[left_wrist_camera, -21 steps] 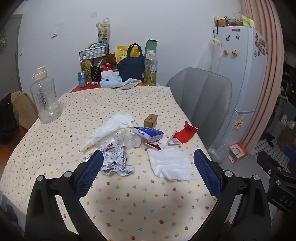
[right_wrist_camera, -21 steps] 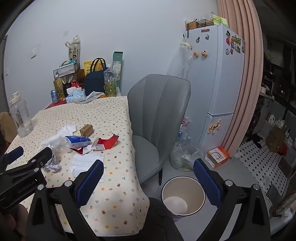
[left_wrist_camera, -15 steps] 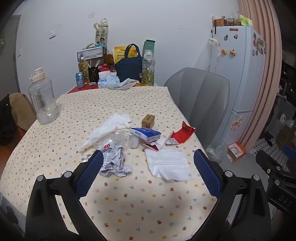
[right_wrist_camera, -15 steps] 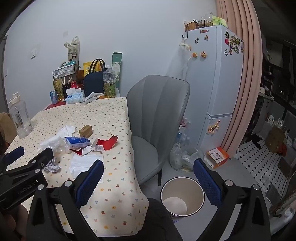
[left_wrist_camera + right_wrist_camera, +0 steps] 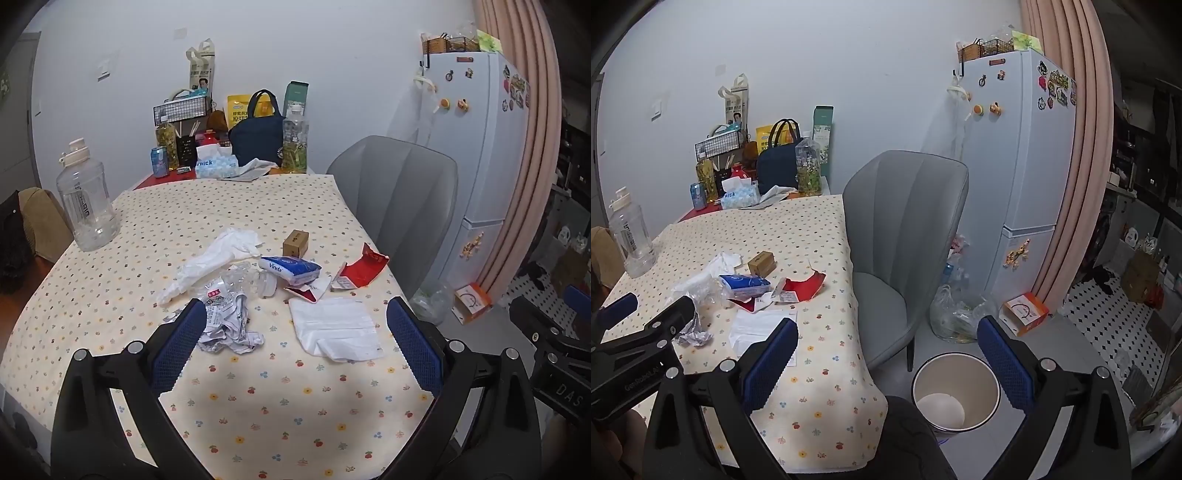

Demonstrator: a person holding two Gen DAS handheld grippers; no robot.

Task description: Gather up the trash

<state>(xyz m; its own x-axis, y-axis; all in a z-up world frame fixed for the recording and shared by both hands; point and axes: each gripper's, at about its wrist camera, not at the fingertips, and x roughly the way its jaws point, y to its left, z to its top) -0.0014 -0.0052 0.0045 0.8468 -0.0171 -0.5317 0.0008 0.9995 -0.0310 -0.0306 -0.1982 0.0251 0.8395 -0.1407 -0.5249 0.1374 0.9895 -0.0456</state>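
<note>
Trash lies in a loose heap on the flowered tablecloth (image 5: 258, 402): crumpled printed paper (image 5: 229, 326), a flat white napkin (image 5: 336, 328), a torn red packet (image 5: 364, 267), a blue tissue pack (image 5: 290, 267), a small brown box (image 5: 295, 243), a white tissue (image 5: 216, 258) and crushed clear plastic (image 5: 243, 278). My left gripper (image 5: 295, 303) hovers open over the table's near side, its fingers flanking the paper and napkin without touching them. My right gripper (image 5: 887, 323) is open and empty, off the table's right edge above the floor. A round bin (image 5: 955, 391) stands below it.
A grey chair (image 5: 905, 221) stands at the table's right side, with a fridge (image 5: 1027, 166) behind it. A filled plastic bag (image 5: 955, 317) and an orange box (image 5: 1025, 314) sit on the floor. A large clear jug (image 5: 86, 206) stands at the table's left; bottles, bags and a tissue box crowd the far end.
The left wrist view has swung a touch to the right. The trash lies as before, and both grippers stay open and empty.
</note>
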